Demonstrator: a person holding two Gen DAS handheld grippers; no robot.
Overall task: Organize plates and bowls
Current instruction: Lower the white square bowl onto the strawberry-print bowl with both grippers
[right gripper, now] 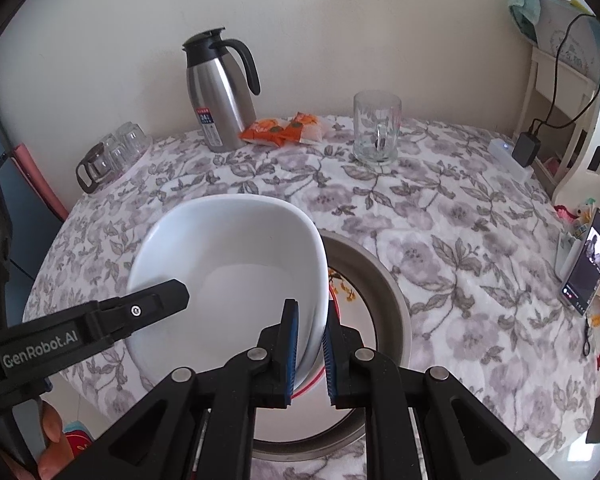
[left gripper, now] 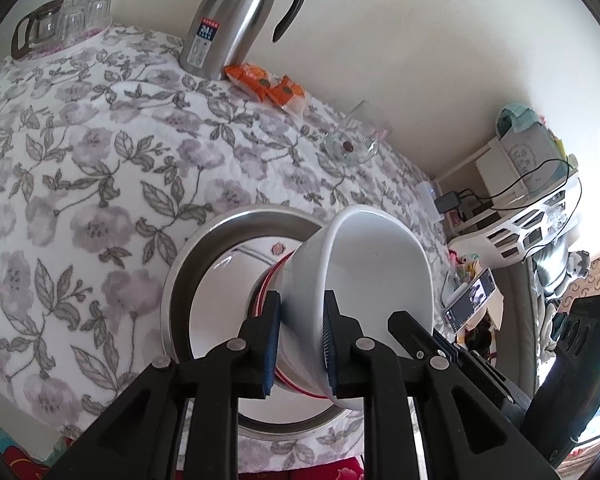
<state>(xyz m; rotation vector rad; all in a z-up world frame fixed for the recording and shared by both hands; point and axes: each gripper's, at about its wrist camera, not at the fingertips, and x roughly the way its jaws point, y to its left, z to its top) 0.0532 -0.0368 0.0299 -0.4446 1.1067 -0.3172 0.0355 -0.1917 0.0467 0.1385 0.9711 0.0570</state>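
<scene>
Both grippers grip one white ceramic bowl (left gripper: 376,276) by opposite sides of its rim, tilted, just above a stack of dishes at the near edge of the bench (left gripper: 80,168), which is draped in a white cloth with grey-purple flowers. The left gripper (left gripper: 302,344) has its blue pads narrowly apart with the bowl's wall between them, pressing on it. The right gripper (right gripper: 311,354) pinches the far side of the rim likewise.

Beneath the bowl a red-rimmed white bowl (left gripper: 268,280) sits on a white plate inside a wide round steel plate (left gripper: 204,240).

Farther back stand a steel thermos jug with a black handle (right gripper: 220,100), orange snack packets (right gripper: 284,130) and a clear glass mug (right gripper: 376,130). A phone (right gripper: 588,262) leans at the right.
</scene>
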